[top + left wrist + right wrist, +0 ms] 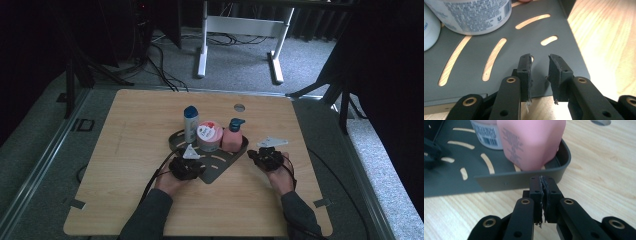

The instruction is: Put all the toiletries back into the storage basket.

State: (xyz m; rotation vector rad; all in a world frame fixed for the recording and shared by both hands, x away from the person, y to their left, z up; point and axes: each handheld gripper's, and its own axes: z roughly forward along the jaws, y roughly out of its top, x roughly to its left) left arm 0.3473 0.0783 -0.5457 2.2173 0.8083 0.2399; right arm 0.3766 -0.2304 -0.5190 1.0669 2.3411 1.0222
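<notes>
A dark grey slotted tray [220,164] lies mid-table on the wooden top. On it stand a white bottle with a blue cap [190,122], a jar with a pink and white lid [209,135] and a pink pump bottle [232,137]. My left gripper [189,167] hovers over the tray's near corner [511,50]. Its jaws [540,58] are open a little, with nothing between them. The jar [474,15] stands just beyond. My right gripper [265,157] is shut [542,178] with nothing in it. Its tips are right at the tray's outer rim [506,183], in front of the pink bottle [531,142].
The wooden table [125,150] has a round cable hole [239,107] at the back. Cables trail from both grippers toward the near edge. A white desk frame [240,25] stands on the carpet beyond the table.
</notes>
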